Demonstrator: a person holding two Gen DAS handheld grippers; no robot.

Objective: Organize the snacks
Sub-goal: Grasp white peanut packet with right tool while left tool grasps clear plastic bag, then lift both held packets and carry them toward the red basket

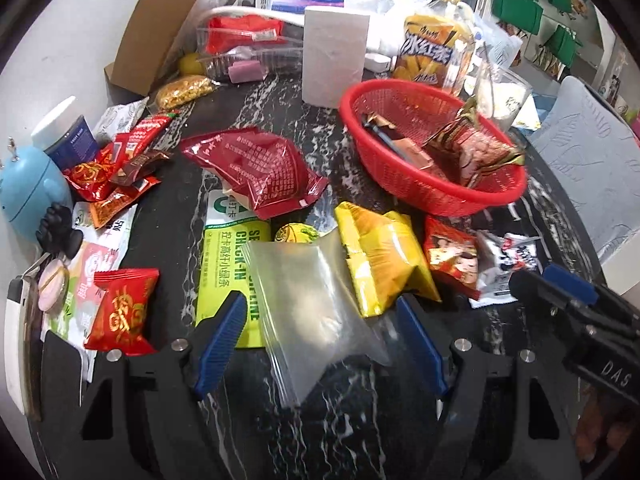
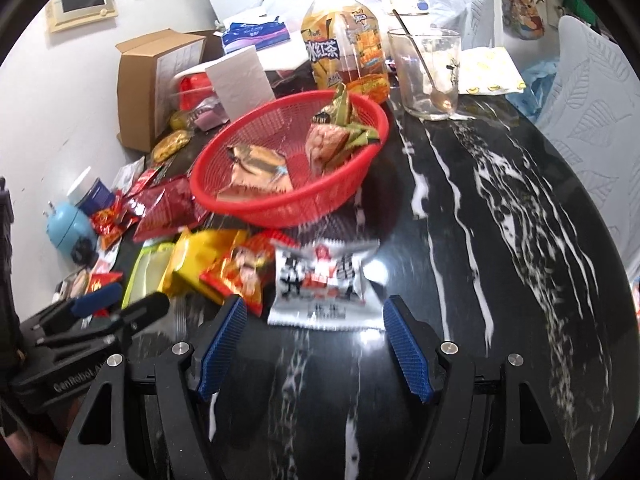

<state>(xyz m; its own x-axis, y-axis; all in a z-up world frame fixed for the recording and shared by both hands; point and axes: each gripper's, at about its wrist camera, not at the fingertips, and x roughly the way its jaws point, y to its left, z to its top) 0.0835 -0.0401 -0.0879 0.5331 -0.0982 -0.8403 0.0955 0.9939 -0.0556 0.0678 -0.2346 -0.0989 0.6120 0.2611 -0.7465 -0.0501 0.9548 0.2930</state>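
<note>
Snacks lie scattered over the left half of the black marbled desk (image 2: 500,208), and the red basket (image 1: 404,168) stands behind them with a few wrapped packets already inside, among them a brown and gold packet (image 1: 476,152). The left claw (image 1: 320,332) is spread wide and grips nothing; a clear zip bag (image 1: 316,300) lies flat on the desk between its blue pads, with a yellow packet (image 1: 380,256) touching the bag's right edge and a lime-green packet (image 1: 228,256) partly under its left side. A big dark red packet (image 1: 256,168) rests across the top of the green one. The right claw (image 2: 314,330) is also released, its pads apart on either side of a white packet with black and red print (image 2: 324,284), which lies just in front of the basket; that view is blurred, so I cannot tell if the pads touch it. Just left of the white packet sits a small red packet with a cartoon face (image 2: 240,272), leaning on the yellow one. Behind the basket the way is crowded: a tall iced tea bottle (image 2: 344,44), a glass jar (image 2: 428,72) with a spoon in it, a white foam block (image 1: 334,56) and a cardboard box (image 2: 152,84). At the far left edge stand a blue round gadget (image 1: 28,192) and a heap of small red sachets (image 1: 108,176).
</note>
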